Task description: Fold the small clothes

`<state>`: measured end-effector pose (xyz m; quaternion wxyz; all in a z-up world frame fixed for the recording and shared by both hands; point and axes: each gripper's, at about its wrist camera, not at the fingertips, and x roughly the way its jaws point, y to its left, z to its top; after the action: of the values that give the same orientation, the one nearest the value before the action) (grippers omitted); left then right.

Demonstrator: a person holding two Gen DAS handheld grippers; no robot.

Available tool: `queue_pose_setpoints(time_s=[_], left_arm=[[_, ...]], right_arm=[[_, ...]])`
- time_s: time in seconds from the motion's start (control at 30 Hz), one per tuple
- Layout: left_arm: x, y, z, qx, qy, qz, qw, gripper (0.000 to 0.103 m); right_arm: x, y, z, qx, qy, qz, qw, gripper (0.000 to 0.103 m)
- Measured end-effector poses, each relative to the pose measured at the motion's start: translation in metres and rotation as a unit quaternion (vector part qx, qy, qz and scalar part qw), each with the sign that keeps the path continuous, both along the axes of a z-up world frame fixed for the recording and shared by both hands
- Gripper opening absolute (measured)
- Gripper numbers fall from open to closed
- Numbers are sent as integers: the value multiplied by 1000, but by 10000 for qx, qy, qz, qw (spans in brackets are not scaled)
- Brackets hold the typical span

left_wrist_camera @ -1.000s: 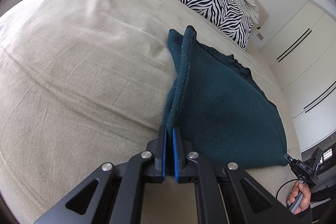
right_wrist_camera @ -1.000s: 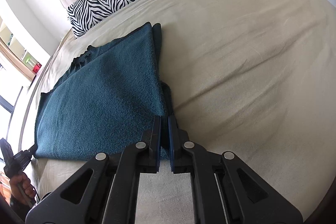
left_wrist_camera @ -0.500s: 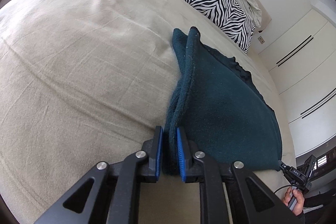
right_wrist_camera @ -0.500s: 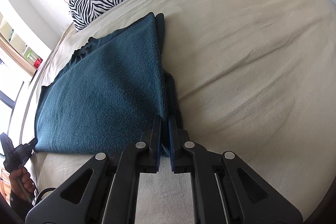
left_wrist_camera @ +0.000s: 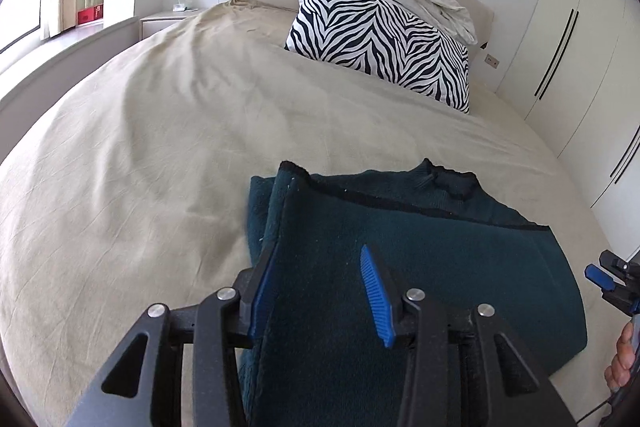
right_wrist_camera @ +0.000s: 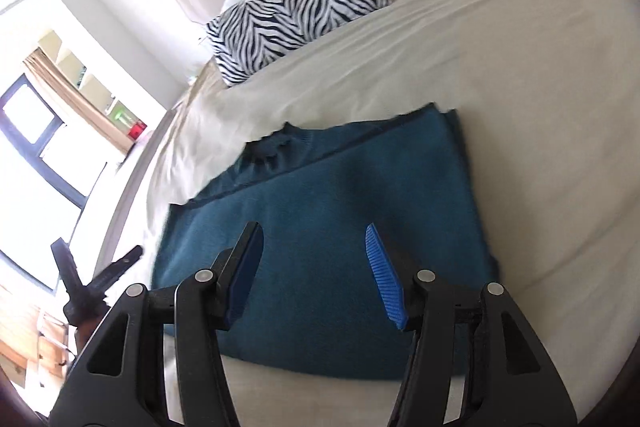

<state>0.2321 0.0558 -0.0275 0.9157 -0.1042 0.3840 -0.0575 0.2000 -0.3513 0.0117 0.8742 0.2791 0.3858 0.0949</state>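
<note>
Teal sweater lies folded flat on bed.

A dark teal knitted sweater lies flat on a beige bed, folded over on itself into a rough rectangle. Its ribbed neckline points toward the head of the bed. A dark seam line runs across the upper layer below the neckline. Along its left side, layered folded edges stack slightly unevenly.
</note>
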Motion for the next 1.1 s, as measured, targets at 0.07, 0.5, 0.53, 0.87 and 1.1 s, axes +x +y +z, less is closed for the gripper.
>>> queue_pose_setpoints(time_s=[0.07,0.5,0.53,0.87,1.1], left_arm=[[20,-12,-8,154,60,-12,9999,44],[59,-10,-56,305,248,-183,9991,49],[58,-10,-56,302,232,-183,9991,50],[57,-17,-59,480,155,-245,9984,56],[56,-24,-59,748,145,-228,9968,57]], right_arm=[[40,25,-11,485,118,321,9982,53],[145,55,-109,2265,499,402,9719,19],[140,38,-110,2322,390,170,9717,18],[79,-79,-84,1695,176,-1990,9651,22],[51,61,-56,1793,278,196,9832,22]])
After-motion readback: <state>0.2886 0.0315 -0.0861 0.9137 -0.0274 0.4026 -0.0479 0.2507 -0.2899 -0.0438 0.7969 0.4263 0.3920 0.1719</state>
